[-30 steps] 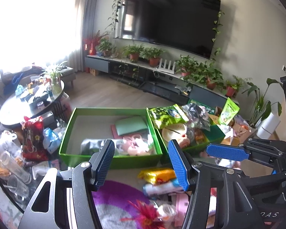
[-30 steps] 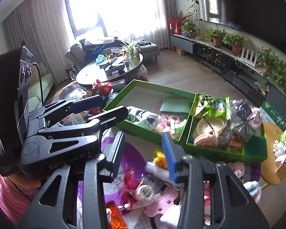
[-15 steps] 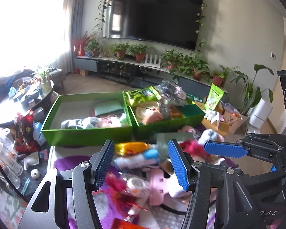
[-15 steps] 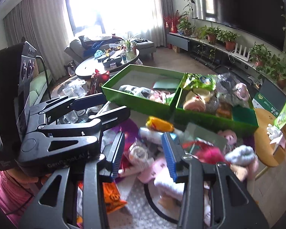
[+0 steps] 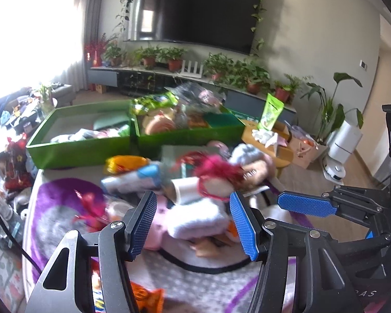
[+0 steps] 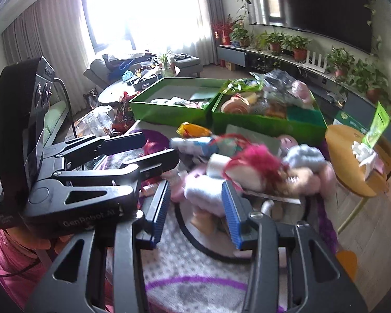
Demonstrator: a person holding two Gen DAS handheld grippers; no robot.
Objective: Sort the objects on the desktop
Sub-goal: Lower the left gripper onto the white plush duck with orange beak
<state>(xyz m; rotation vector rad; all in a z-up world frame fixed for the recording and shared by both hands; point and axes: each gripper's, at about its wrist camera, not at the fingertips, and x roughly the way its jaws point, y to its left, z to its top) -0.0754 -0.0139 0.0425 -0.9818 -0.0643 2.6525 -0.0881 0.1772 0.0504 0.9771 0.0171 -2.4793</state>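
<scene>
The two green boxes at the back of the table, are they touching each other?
Touching. In the right wrist view the left green box and the right green box meet wall to wall with no gap showing; the left wrist view shows the same.

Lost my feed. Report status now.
Left tool and right tool open, empty, above white fluffy sock. Both green boxes part-filled. Pile of toys crowds the sock.

Wall-mounted television [image 5: 203,10], dark screen, trailing vines around frame. Low media console [image 5: 143,78] beneath, row of potted plants [image 5: 174,57] in red pots on top, white slatted rack [image 5: 193,68] among them. Bright window [image 6: 143,7] with sheer curtains. Round coffee table [image 6: 122,88], cluttered, near grey sofa [image 6: 104,65]. Small round wooden side table [image 6: 352,146] at right. White floor appliance [image 5: 344,143] beside tall leafy plant [image 5: 331,104].
</scene>
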